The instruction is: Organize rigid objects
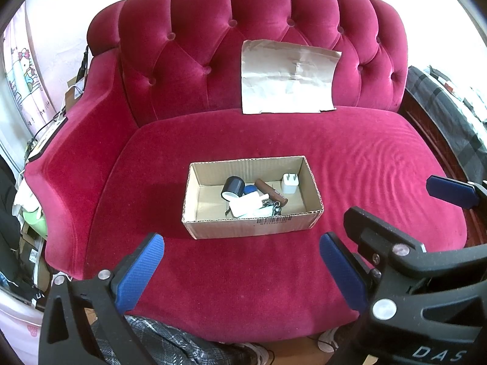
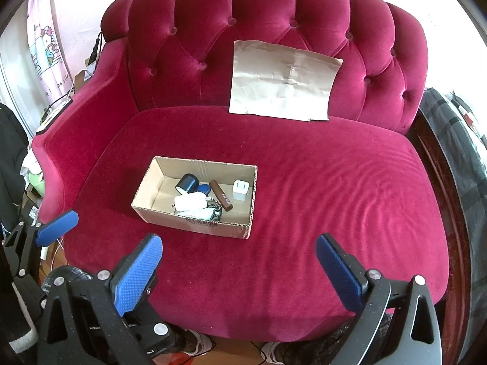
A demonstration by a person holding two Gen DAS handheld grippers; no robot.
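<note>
red velvet sofa (image 1: pixel 350 164) fills the view, cardboard box (image 1: pixel 252 226) sitting mid-seat, light and stiff, best gripped by a side wall. left gripper (image 1: pixel 242 269) and right gripper (image 2: pixel 239 269) hover near the front edge, jaws wide apart, empty. inside the box: a dark cup (image 1: pixel 232 186), brown bar (image 1: pixel 271 191), white charger (image 1: pixel 290 183), all hard, small, probably slippery.

Tufted crimson velvet sofa (image 1: pixel 231 70), cartoon curtain (image 1: pixel 21 70) left, bright daylight behind

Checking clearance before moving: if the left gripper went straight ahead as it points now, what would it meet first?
Probably the cardboard box: its near wall sits centred ahead of the open left gripper, with bare sofa seat between. Depth is uncertain.
</note>
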